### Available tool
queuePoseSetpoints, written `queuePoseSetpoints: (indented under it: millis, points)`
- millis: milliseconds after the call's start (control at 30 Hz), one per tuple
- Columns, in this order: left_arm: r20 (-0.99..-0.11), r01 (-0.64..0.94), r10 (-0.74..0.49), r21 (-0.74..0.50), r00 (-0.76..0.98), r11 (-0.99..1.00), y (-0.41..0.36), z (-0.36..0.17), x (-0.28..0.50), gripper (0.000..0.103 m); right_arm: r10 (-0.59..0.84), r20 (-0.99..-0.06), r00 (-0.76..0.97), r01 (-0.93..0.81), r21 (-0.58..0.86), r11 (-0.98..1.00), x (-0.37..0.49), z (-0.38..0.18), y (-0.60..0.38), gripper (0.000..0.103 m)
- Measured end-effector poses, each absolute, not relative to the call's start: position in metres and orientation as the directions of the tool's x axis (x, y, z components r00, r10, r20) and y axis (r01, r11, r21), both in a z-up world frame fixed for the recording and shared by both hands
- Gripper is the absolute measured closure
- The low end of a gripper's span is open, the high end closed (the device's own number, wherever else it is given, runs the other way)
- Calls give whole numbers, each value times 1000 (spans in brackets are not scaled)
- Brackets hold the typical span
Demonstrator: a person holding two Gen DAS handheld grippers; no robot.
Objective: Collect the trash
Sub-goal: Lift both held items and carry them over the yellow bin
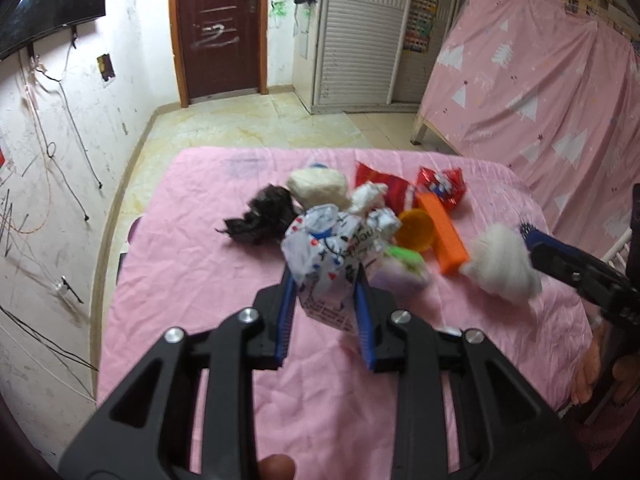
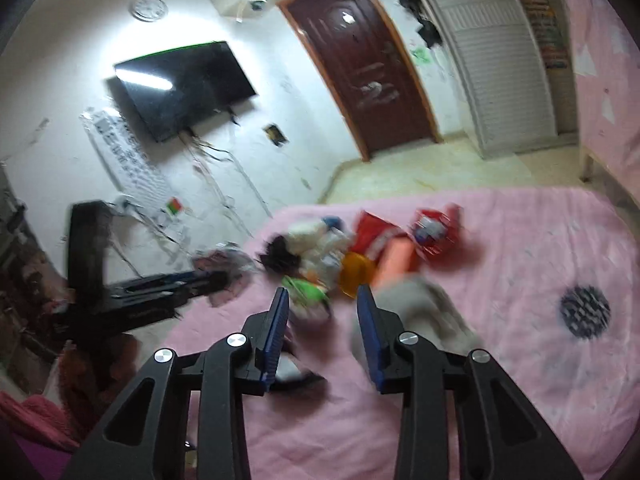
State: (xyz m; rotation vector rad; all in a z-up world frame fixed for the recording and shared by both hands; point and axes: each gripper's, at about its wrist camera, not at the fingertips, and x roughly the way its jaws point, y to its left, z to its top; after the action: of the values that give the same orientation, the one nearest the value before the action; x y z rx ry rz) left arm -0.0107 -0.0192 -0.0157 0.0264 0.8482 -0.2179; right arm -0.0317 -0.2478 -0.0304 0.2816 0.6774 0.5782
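Nearest in the left wrist view: left gripper (image 1: 325, 280), blue pads clamped on a crumpled white printed wrapper (image 1: 328, 248), lifted above the pink cloth (image 1: 200, 320). To the right, right gripper (image 1: 534, 248), tips pinching a white wad (image 1: 500, 266); in its own blurred view, right gripper (image 2: 322, 300) with the wad (image 2: 424, 312) pale against the right pad, grip unclear there. Beyond, mid-cloth, the trash heap: orange box (image 1: 442, 232), orange lid (image 1: 416, 228), black bag (image 1: 264, 212), red packets (image 1: 440, 186). Farthest: brown door (image 1: 219, 28).
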Motion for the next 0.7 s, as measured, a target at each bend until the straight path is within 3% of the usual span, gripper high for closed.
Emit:
queuePoseSetpoints:
  millis: [67,133,167,233,367,600,700]
  points:
    - [-747,208,-180,-57,639,976,-21,-17,-15,77,532,-543,650,-377,378,846,-33,-37,-251,70]
    - [-750,216,-182,-54,636,975,-26,-17,-16,77,469,-572,673,-341,322,883,-34,-41,-255,48]
    - [-751,217,-182,-53,635,975,-27,-16,-16,77,453,-583,674,-334,307,891,-33,-43,-256,29]
    - [-753,221,-185,-54,632,974,-31,-16,-16,77,451,-590,670,-340,297,892,-32,-46,-255,19]
    - [-752,228,-187,-50,632,972,-36,-16,-16,77,462,-621,634,-359,294,886,-23,-55,-247,19]
    - [-752,227,-179,-40,634,973,-40,-13,-15,77,360,-712,603,-345,173,922,-1,-77,-225,20]
    - [-752,229,-181,-42,634,973,-41,-14,-15,77,350,-716,604,-351,155,923,3,-82,-223,32]
